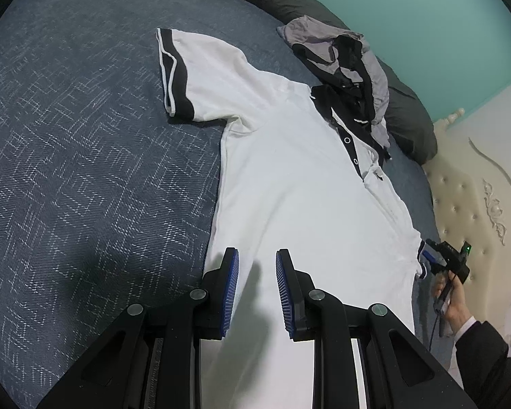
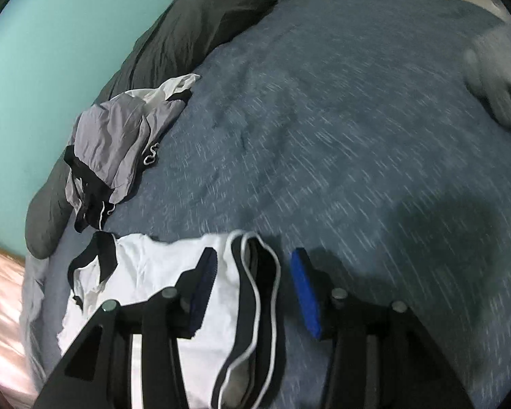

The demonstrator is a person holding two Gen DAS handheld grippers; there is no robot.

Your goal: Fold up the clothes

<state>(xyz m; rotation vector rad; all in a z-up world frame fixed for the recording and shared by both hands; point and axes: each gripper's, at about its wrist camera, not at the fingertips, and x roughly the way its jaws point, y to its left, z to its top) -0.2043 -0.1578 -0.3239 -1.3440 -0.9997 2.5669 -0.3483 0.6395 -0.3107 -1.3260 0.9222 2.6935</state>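
Note:
A white polo shirt (image 1: 289, 187) with a black collar and black-banded sleeves lies face up and flat on the blue-grey bedspread (image 1: 85, 153). Its left sleeve (image 1: 177, 68) is spread out to the side. My left gripper (image 1: 257, 255) hovers over the shirt's lower body, jaws apart, with nothing pinched. In the right wrist view, my right gripper (image 2: 253, 254) stands open over the other sleeve's black cuff (image 2: 255, 306), which lies loose between the fingers; the pads do not press it. The left wrist view shows the right gripper (image 1: 426, 254) at the shirt's right edge, held by a hand (image 1: 454, 303).
A crumpled grey and black garment (image 1: 340, 58) (image 2: 119, 143) lies beyond the shirt's collar, against a dark pillow (image 1: 408, 119) (image 2: 194, 27). A cream tufted headboard (image 1: 466, 187) stands at the right. The bedspread (image 2: 357, 136) stretches wide on both sides of the shirt.

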